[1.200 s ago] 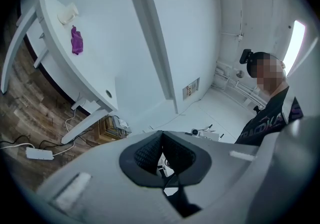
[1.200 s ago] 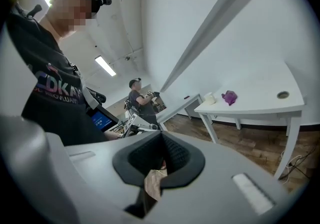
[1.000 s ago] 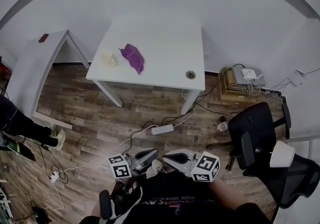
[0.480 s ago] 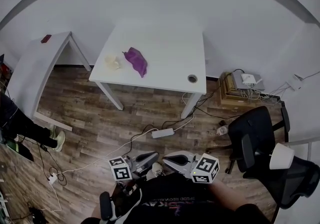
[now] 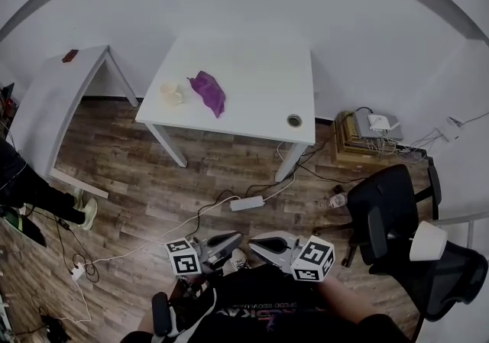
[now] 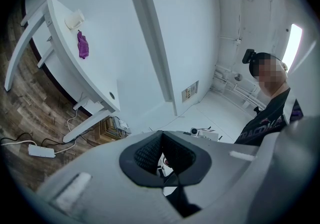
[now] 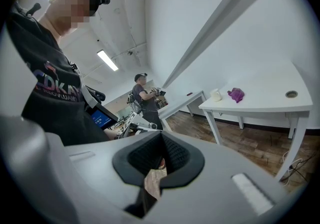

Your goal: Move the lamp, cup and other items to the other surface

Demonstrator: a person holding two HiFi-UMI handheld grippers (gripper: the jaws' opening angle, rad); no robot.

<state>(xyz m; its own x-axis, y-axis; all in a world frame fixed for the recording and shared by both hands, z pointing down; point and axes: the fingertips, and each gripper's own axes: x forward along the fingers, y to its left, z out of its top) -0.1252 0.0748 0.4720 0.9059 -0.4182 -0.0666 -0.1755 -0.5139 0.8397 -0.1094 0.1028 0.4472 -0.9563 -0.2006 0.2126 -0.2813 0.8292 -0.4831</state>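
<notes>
Since a sec ago hardly anything has moved: both grippers sit where they were, low by our torso, and only the head view has tipped a bit, so the white table [image 5: 252, 74] lies slightly lower in it. Our left gripper [image 5: 234, 240] is clenched, pads together w/ nothing btwn them. The right gripper [image 5: 257, 243] is likewise clenched and empty. The two tips point toward each other, close together, over the wood floor [image 5: 191, 173]. We see the cup [image 5: 170, 92] on the left part of the white table, w/ a purple cloth [image 5: 208, 92] just beside it on its right. A round cable hole [image 5: 293, 120] sits near the table's front right corner, well apart from both. At the far right a white lamp shade [image 5: 426, 241] shows next to a black office chair [image 5: 386, 208], well apart from the table and the cup. A second white table [image 5: 50, 101] stands to the left of the first one, w/ a small dark red item [image 5: 70, 56] at its far end. A power strip [image 5: 246, 202] lies on the floor in front of the white table, its cable trailing left. At the left edge we see another person's leg and shoe [image 5: 46, 200]. A stack of boxes w/ a white device [image 5: 368, 126] on top sits by the wall, right of the table.
</notes>
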